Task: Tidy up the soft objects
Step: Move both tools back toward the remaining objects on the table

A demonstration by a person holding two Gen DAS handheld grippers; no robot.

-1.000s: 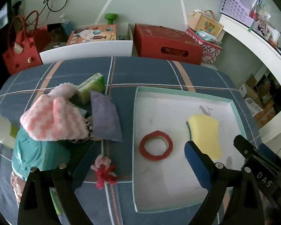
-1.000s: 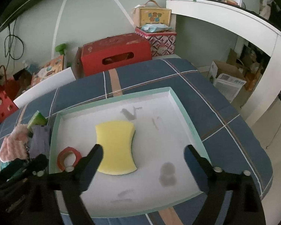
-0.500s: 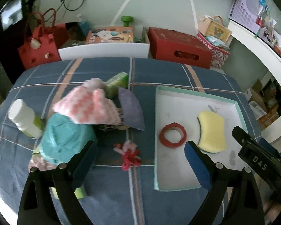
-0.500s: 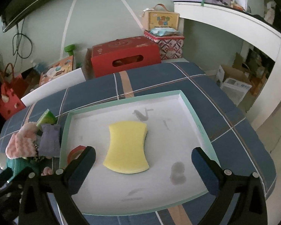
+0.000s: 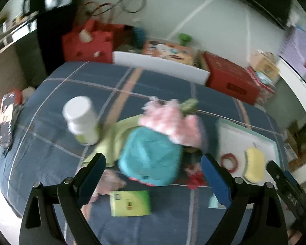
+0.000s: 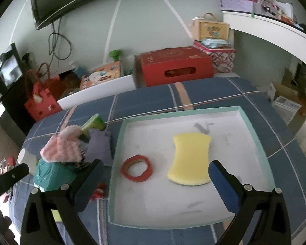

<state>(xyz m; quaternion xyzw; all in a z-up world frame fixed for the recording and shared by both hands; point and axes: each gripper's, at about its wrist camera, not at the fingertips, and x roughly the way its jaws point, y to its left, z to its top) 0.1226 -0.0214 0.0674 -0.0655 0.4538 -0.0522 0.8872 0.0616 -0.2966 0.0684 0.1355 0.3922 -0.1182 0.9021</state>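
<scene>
Left claw swings off the tray, back over the pile

The left claw (image 5: 153, 178), jaws wide apart and empty, now hangs over the teal soft toy (image 5: 151, 157) left of the tray (image 6: 255, 126), having hovered at the tray a second ago; likely the next pick. The right claw (image 6: 156, 185), also spread and empty, stays above the tray, which holds a yellow sponge (image 6: 190, 159) and red ring (image 6: 137, 170). The pink cloth (image 5: 173, 122) lies beyond the toy.

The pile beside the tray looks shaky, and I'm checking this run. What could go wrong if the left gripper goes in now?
1. The pink cloth lies loosely on the teal toy; grabbing the toy may drop it.
2. The white bottle stands close by; a wide-open left gripper might topple it.
</scene>
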